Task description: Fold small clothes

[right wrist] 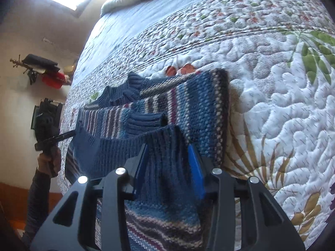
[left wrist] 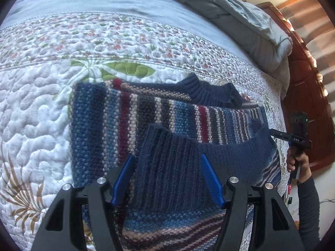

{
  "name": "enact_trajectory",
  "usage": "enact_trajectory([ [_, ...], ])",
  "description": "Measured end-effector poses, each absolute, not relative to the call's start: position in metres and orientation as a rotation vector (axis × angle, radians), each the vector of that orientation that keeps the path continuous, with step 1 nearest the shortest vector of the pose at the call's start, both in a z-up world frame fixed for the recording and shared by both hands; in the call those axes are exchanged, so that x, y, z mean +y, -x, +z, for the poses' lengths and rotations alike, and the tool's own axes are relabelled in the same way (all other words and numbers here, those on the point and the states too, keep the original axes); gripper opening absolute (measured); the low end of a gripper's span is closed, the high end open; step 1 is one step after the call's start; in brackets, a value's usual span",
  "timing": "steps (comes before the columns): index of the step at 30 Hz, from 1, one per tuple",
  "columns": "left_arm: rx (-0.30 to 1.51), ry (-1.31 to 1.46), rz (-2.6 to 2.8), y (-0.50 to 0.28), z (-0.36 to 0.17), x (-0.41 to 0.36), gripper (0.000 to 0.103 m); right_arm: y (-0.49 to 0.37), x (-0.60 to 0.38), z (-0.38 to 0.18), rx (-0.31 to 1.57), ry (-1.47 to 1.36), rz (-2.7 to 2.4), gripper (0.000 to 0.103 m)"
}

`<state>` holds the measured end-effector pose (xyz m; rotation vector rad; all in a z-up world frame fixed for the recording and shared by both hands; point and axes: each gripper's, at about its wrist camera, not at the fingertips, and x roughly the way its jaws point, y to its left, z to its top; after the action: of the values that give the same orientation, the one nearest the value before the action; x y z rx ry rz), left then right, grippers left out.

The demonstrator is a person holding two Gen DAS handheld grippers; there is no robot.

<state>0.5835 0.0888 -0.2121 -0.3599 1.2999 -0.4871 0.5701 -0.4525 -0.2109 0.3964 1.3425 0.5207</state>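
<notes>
Striped knit sweater lies on quilted bedspread, folded, navy ribbed hem uppermost, collar at 12 o'clock of it. Left gripper: blue fingers wide apart either side of hem w/o pressing it. Right gripper: jaws narrower, hem fabric between; can't tell if the pads actually press it. Grey duvet bunched at 1 o'clock. Person's hand w/ other gripper's handle at 3 o'clock in left wrist view.
</notes>
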Motion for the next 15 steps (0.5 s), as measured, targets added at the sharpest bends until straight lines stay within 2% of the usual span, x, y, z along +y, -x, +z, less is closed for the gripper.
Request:
enact_trajectory([
  [2, 1.293, 0.348, -0.493, -0.583, -0.212, 0.087, 0.063, -0.566, -0.445, -0.208, 1.341, -0.333, 0.527, 0.025],
  [4, 1.282, 0.324, -0.487, -0.581, -0.21, 0.085, 0.051, -0.562, -0.44, -0.204, 1.328, -0.304, 0.526, 0.019],
  [5, 1.271, 0.32, -0.489, -0.579, -0.208, 0.086, 0.032, -0.56, -0.441, -0.201, 1.316, -0.297, 0.519, 0.019],
  [6, 1.261, 0.32, -0.487, -0.579, -0.206, 0.086, 0.02, -0.559, -0.44, -0.199, 1.308, -0.292, 0.514, 0.019],
  [9, 1.22, 0.31, -0.493, -0.573, -0.201, 0.089, 0.012, -0.554, -0.44, -0.198, 1.294, -0.294, 0.509, 0.019],
  [11, 1.208, 0.302, -0.497, -0.569, -0.201, 0.089, 0.01, -0.552, -0.441, -0.197, 1.286, -0.289, 0.506, 0.019],
  [12, 1.196, 0.28, -0.483, -0.567, -0.201, 0.088, 0.01, -0.551, -0.442, -0.196, 1.275, -0.287, 0.498, 0.013],
  [15, 1.16, 0.249, -0.455, -0.562, -0.196, 0.083, 0.008, -0.55, -0.445, -0.193, 1.258, -0.286, 0.474, 0.009],
])
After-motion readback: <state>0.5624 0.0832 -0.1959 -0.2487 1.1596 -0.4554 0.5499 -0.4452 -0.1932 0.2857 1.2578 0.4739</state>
